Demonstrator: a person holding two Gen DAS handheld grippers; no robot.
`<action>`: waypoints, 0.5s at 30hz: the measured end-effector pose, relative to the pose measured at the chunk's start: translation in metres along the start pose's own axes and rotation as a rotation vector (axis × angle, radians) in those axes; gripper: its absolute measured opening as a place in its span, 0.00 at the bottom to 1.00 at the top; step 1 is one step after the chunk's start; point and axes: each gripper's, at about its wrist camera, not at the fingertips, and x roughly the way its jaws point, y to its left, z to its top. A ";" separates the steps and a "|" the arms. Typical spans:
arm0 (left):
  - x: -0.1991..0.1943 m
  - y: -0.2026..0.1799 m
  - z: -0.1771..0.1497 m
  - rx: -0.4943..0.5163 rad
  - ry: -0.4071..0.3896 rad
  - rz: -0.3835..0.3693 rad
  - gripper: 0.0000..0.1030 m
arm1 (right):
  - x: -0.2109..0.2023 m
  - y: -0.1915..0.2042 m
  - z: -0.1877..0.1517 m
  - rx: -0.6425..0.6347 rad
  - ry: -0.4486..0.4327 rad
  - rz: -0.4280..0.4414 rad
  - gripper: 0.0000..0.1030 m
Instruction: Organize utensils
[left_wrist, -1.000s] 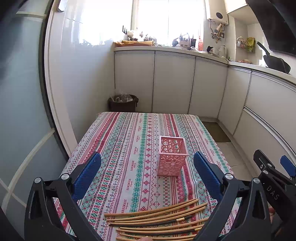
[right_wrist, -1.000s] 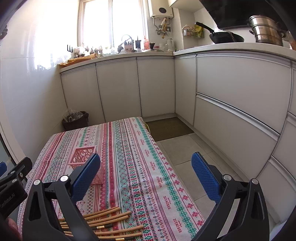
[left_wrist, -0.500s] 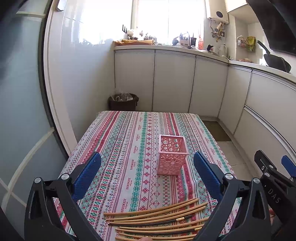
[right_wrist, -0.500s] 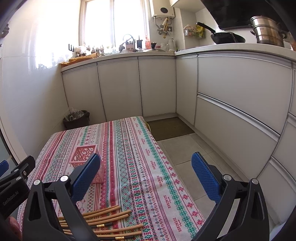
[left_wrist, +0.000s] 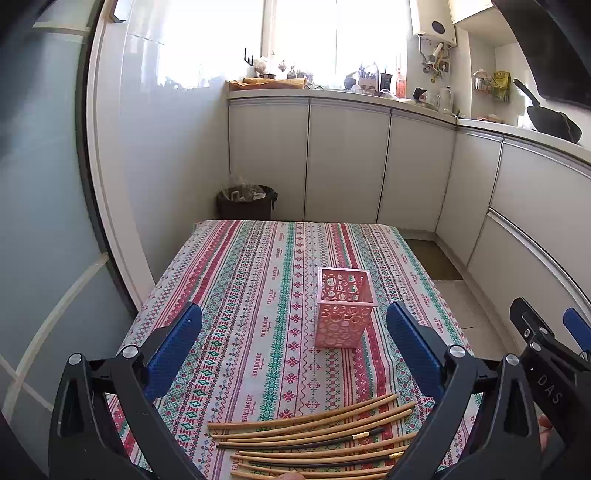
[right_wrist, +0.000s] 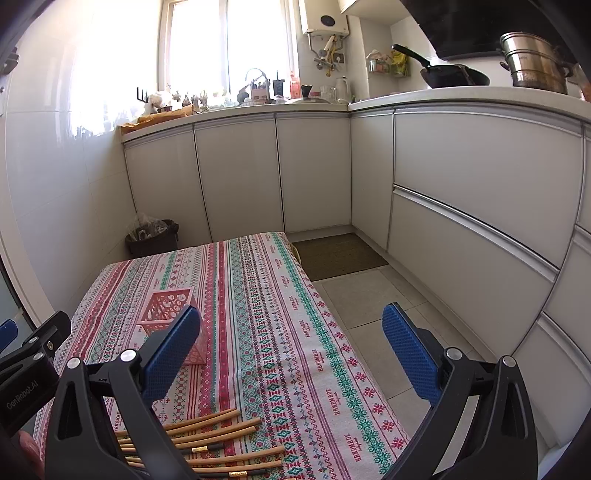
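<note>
nothing moved; chopsticks (left_wrist: 314, 439) flat near upright pink holder (left_wrist: 345, 308).

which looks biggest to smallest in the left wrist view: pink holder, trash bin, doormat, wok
1. pink holder
2. trash bin and doormat: look about alike, so unranked
3. wok
The holder is nearest the camera, so true sizes may differ.
</note>
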 end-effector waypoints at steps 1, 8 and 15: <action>0.000 0.000 0.000 0.000 0.001 0.000 0.93 | 0.000 0.000 0.000 -0.001 0.001 0.000 0.93; 0.002 -0.002 0.000 0.008 0.011 0.002 0.93 | 0.000 0.000 0.001 0.000 0.002 -0.004 0.93; 0.012 -0.010 -0.003 0.072 0.067 -0.022 0.93 | 0.004 -0.005 0.002 0.025 0.020 -0.012 0.93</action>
